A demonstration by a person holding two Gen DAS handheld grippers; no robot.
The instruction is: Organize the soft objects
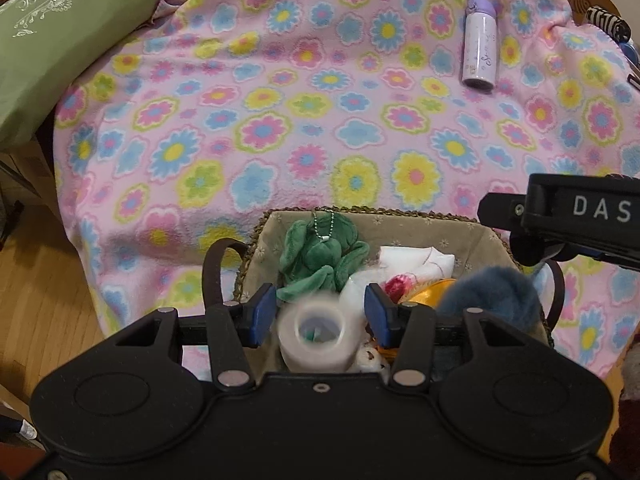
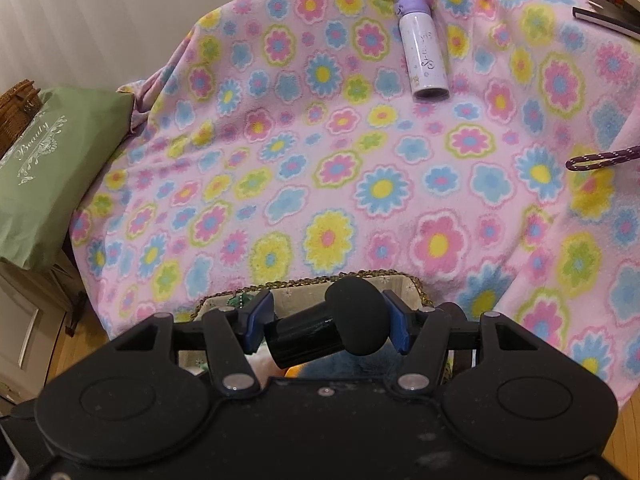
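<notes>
Through your left camera, you are looking down at the basket (image 1: 472,236) sitting on the flowery blanket (image 1: 320,120). Your left gripper (image 1: 320,312) is holding a roll of clear tape (image 1: 316,336) over the near end of the basket. The blue pads (image 1: 264,312) are sitting by the roll's sides, about as close together as they ever get, so the roll is probably held. The roll is looking a bit blurry. Inside the basket, a green plush toy (image 1: 320,256), a folded white cloth (image 1: 416,264) and a fuzzy blue thing (image 1: 488,292) are already lying together, likely because soft things belong there. Your other tool is poking in from the right edge. A purple bottle (image 1: 478,44) is lying far off on the blanket, and a green pillow (image 1: 60,40) is resting at the left. Through your right camera, your right gripper (image 2: 328,320) is gripping a black thing with a round foam head (image 2: 356,316), maybe a small microphone. The pads are squeezing it from both sides, partly open, with its dark handle sticking out to the left. You are holding it over the basket's far rim (image 2: 360,280), probably so it can drop in. The bottle (image 2: 424,48) is lying far up the blanket (image 2: 320,160), and the pillow (image 2: 52,176) is sitting at the left.
</notes>
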